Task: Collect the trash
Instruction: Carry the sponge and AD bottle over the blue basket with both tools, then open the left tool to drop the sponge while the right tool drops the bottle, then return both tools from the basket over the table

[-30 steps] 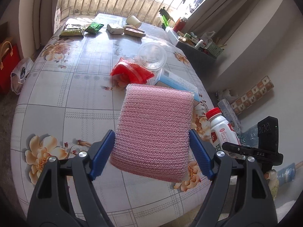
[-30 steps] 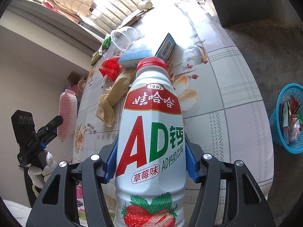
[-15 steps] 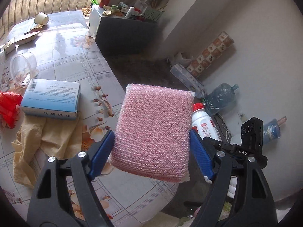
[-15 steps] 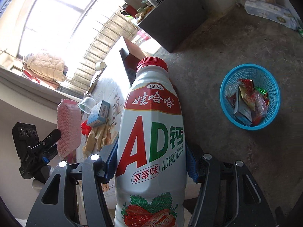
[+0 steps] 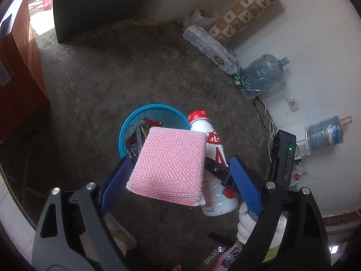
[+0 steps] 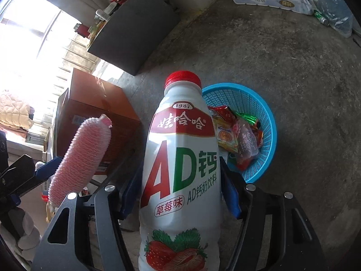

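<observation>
A pink mesh sponge (image 5: 169,164) sits between the blue pads of my left gripper (image 5: 180,158), whose jaws are opening. The right pad stands clear of the sponge and the sponge has tilted. Below it on the floor is a blue plastic basket (image 5: 135,115) holding wrappers. My right gripper (image 6: 180,164) has a white strawberry milk bottle (image 6: 180,158) with a red cap between its pads. Its jaws are opening too, with the pads still at the bottle's sides. The basket (image 6: 266,113) lies just behind and right of the bottle. The sponge (image 6: 83,149) shows at the left.
A brown cardboard box (image 5: 18,67) stands left of the basket and a dark cabinet (image 5: 94,0) stands behind it. A toilet paper pack (image 5: 209,45) and water jugs (image 5: 261,79) lie along the wall. A gloved hand (image 5: 246,223) holds the right gripper.
Both grippers swung away from the table and down over the floor to the blue basket. The left jaws have widened and the sponge has tilted between them.
</observation>
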Tool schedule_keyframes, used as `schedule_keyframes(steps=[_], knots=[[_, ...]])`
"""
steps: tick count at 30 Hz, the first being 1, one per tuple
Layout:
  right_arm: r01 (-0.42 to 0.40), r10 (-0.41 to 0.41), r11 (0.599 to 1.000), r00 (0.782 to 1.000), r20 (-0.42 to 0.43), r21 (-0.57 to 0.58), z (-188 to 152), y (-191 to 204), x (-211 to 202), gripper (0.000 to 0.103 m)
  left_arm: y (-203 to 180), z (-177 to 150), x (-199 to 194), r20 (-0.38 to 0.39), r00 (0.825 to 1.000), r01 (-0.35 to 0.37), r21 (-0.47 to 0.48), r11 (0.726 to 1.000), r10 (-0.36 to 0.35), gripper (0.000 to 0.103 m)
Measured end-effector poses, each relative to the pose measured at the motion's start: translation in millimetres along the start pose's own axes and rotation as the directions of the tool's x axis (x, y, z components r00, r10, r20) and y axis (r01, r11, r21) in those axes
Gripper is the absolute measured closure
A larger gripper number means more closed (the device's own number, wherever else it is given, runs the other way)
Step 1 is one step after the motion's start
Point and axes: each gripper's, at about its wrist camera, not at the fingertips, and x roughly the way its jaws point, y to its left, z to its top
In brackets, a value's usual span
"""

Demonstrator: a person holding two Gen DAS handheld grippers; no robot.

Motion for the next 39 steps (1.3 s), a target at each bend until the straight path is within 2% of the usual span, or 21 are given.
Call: schedule_keyframes(steps=[4, 6, 8, 14, 18, 22, 25, 27, 31, 33, 35, 37, 39], knots=[[0.038, -0.038, 0.997, 0.999, -0.005, 0.070, 5.6, -28.9, 24.0, 0.036, 3.8, 4.3, 17.2, -0.008, 1.000, 0.007, -0.031, 1.000, -0.007, 0.018], [0.019, -0.021, 0.996, 1.000, 0.014, 0.085, -0.4, -33.5, 20.6, 0.036, 8.2, -1.9, 11.8, -0.002, 1.000, 0.027, -0.034, 0.999, -0.027, 0.018], [0.015, -0.018, 0.996, 0.999, 0.029, 0.087, -8.9, -34.7, 14.1, 0.036, 11.0, -8.0, -0.1, 0.021, 1.000, 0.016, -0.024, 1.000, -0.016, 0.018], [-0.032, 0.019, 0.993, 0.994, 0.109, 0.112, -42.8, -29.7, -26.5, 0.036, 15.7, -35.6, -59.2, 0.136, 0.990, 0.026, -0.002, 1.000, -0.025, 0.018], [-0.068, 0.054, 0.995, 0.985, 0.163, 0.080, -66.9, -14.3, -61.7, 0.036, 18.3, -67.3, -107.3, 0.225, 0.974, 0.028, 0.025, 0.999, -0.033, 0.018], [-0.090, 0.093, 0.996, 0.979, 0.180, -0.027, -85.4, 19.8, -94.0, 0.036, 35.8, -114.3, -162.8, 0.318, 0.948, -0.012, 0.029, 1.000, 0.002, 0.018], [-0.119, 0.137, 0.987, 0.973, 0.185, -0.109, -95.8, 53.4, -112.3, 0.036, 62.7, -154.1, -202.7, 0.392, 0.918, -0.057, -0.017, 0.998, 0.059, 0.018], [-0.151, 0.178, 0.973, 0.971, 0.158, -0.173, -103.7, 82.3, -115.9, 0.036, 85.7, -184.4, -230.1, 0.443, 0.887, -0.104, -0.073, 0.992, 0.126, 0.018], [-0.229, 0.261, 0.921, 0.963, 0.062, -0.317, -126.1, 157.8, -109.1, 0.036, 138.2, -244.4, -276.5, 0.492, 0.825, -0.176, -0.247, 0.953, 0.280, 0.018], [-0.282, 0.302, 0.868, 0.953, -0.017, -0.409, -143.5, 207.8, -100.3, 0.036, 162.5, -273.2, -297.1, 0.502, 0.790, -0.200, -0.333, 0.922, 0.353, 0.018], [-0.337, 0.331, 0.789, 0.938, -0.106, -0.513, -166.0, 263.4, -89.0, 0.036, 186.8, -299.8, -315.5, 0.500, 0.759, -0.213, -0.416, 0.884, 0.418, 0.018], [-0.390, 0.342, 0.704, 0.919, -0.197, -0.594, -191.7, 316.8, -74.3, 0.036, 209.5, -321.7, -330.2, 0.492, 0.736, -0.211, -0.487, 0.847, 0.466, 0.018], [-0.433, 0.337, 0.624, 0.900, -0.276, -0.651, -217.2, 363.6, -57.6, 0.042, 226.3, -340.2, -341.2, 0.481, 0.720, -0.203, -0.544, 0.814, 0.501, 0.018]])
